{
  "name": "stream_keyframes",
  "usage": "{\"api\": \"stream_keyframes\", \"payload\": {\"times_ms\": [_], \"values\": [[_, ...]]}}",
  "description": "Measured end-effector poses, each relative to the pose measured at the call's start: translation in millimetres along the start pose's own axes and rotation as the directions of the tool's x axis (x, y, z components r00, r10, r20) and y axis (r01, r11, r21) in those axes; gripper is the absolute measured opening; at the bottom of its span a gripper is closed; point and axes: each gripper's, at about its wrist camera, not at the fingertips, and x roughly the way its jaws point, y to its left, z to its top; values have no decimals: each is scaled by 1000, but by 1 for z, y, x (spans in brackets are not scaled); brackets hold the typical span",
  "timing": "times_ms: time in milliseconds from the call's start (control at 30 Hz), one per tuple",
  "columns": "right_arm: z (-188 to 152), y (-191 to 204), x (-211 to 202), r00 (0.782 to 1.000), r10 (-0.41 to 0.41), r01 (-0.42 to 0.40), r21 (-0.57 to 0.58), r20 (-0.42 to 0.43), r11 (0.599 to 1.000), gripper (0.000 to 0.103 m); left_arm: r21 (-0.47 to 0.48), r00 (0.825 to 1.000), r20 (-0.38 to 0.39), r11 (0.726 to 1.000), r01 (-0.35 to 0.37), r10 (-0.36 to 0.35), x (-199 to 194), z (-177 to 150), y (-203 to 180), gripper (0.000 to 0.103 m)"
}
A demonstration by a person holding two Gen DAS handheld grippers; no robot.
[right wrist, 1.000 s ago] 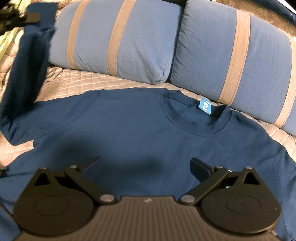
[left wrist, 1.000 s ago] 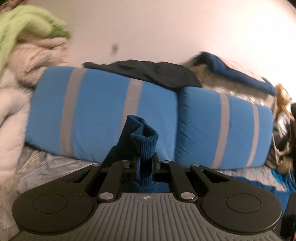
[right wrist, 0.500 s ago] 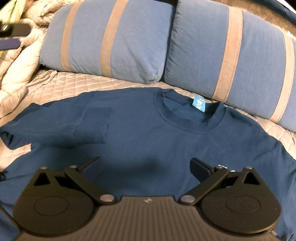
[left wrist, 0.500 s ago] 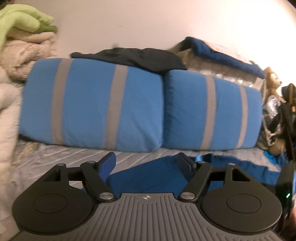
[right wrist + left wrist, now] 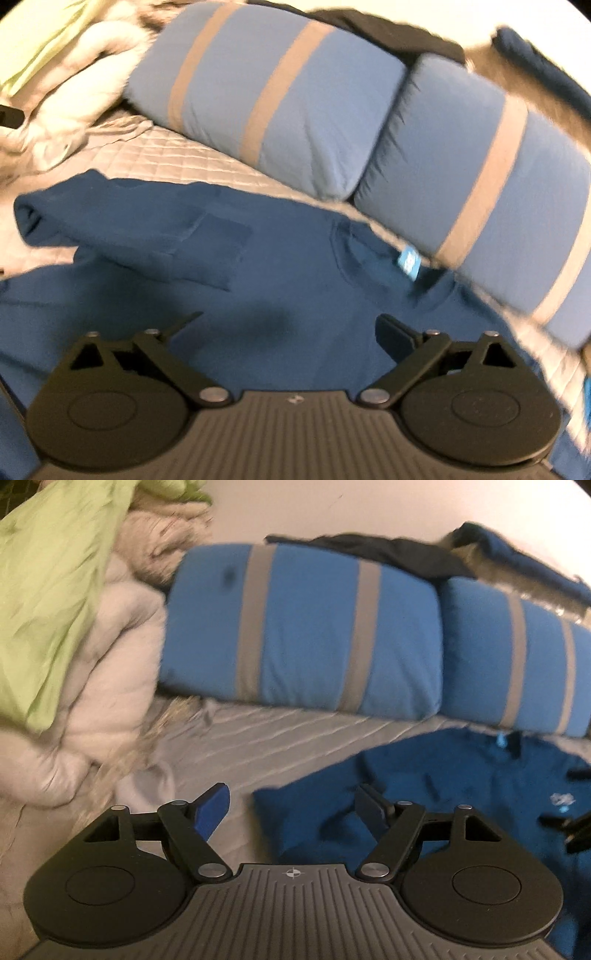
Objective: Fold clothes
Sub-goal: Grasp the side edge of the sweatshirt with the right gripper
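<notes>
Left tongs (image 5: 293, 805) spread wide, nothing between the fingers (image 5: 212, 806); tilted down toward the bed, hovering over the outer edge of the navy sweatshirt (image 5: 443, 794) and the bare quilted bedspread (image 5: 258, 746) beside it. No contact visible.

Right tongs (image 5: 288, 328) also spread wide, empty, angled down over the sweatshirt's chest area. View is rolled, so the pillows run diagonally. Whether the fingers touch the fabric: can't tell, frame is blurred.

Sweatshirt lies front-up and mostly flat on the bedspread, collar and light blue neck tag (image 5: 408, 262) toward the pillows. One sleeve (image 5: 122, 229) is folded inward across the body, cuff end resting on the chest panel.

Two blue pillows with grey stripes (image 5: 303, 627) stand along the head of the bed, dark garment (image 5: 388, 554) draped on top. Pale blanket pile (image 5: 103, 686) and a green cloth (image 5: 48, 598) heaped at the side, near the left tongs.
</notes>
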Motion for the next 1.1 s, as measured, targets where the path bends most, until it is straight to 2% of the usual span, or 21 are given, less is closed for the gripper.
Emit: {"api": "stream_keyframes", "payload": {"times_ms": [133, 167, 300, 400, 533, 633, 700, 800, 900, 967, 1100], "values": [[4, 16, 0, 998, -68, 69, -165, 15, 984, 98, -23, 999, -33, 1000, -17, 16, 2, -17, 11, 75], [4, 21, 1, 996, -86, 89, -218, 21, 972, 98, -20, 999, -38, 1000, -19, 18, 2, -21, 11, 75], [8, 39, 0, 995, -78, 96, -409, 61, 908, 98, 16, 998, -49, 1000, -24, 25, 2, -35, 10, 75], [13, 53, 2, 996, -26, 70, -529, 90, 845, 97, 29, 999, -46, 999, -18, 19, 0, -42, 8, 75], [18, 70, 5, 986, 134, -32, -660, 104, 751, 94, 22, 999, -45, 1000, -4, 5, -1, -49, 8, 75], [21, 84, 12, 974, 212, -91, -719, 81, 689, 86, 17, 1000, -24, 1000, -10, 10, -6, -52, 7, 75], [25, 91, 21, 969, 240, -117, -742, 60, 660, 79, 24, 1000, 11, 1000, -13, 13, -12, -53, 5, 75], [30, 101, 35, 962, 273, -151, -769, 32, 621, 74, 20, 1000, 16, 1000, 6, -7, -16, -52, 3, 75], [35, 108, 50, 959, 285, -183, -780, -7, 598, 62, 16, 1000, 8, 1000, 15, -15, -18, -52, 1, 75], [38, 109, 57, 954, 299, -214, -775, -34, 595, 50, 14, 1000, 3, 1000, 16, -16, -19, -53, 0, 75], [45, 110, 66, 940, 332, -266, -766, -73, 585, 48, 2, 1000, 2, 1000, 29, -29, -21, -55, -1, 75]]}}
